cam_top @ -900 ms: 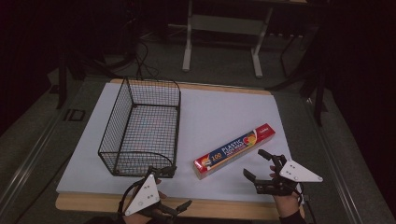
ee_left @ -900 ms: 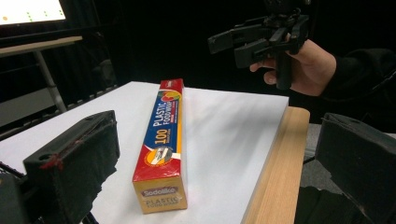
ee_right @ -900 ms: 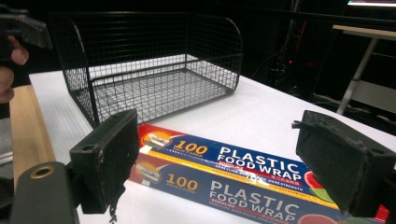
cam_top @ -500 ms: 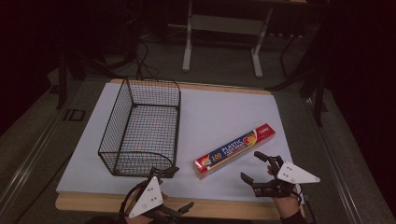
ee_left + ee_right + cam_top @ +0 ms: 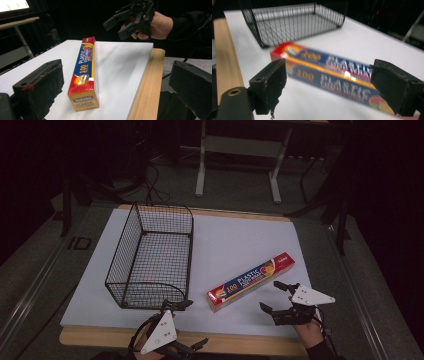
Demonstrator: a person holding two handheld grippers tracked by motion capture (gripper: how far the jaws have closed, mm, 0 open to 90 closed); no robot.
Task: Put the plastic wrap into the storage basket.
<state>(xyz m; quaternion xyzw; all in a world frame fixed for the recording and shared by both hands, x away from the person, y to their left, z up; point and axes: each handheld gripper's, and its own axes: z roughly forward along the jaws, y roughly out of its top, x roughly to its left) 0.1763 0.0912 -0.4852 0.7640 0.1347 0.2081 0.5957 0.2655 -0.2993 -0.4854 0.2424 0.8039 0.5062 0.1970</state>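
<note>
A long red, blue and yellow box of plastic food wrap (image 5: 250, 281) lies flat on the white table top, right of a black wire basket (image 5: 150, 265). My right gripper (image 5: 268, 295) hovers open just beyond the box's near right side. In the right gripper view its jaws stand wide, with the box (image 5: 329, 72) lying across the gap a little ahead of them. My left gripper (image 5: 195, 322) is open at the table's front edge, below the basket's near corner. Its own view looks along the box (image 5: 85, 72) from its near end, with the right gripper (image 5: 113, 30) farther off.
The wire basket (image 5: 294, 22) is empty and stands left of the box. The white top rests on a wooden board whose edge (image 5: 225, 342) shows along the front. A metal stand (image 5: 235, 150) is on the dark floor behind the table.
My right gripper has edged slightly left, closer to the box. The left gripper, the box and the basket have stayed about where they were.
</note>
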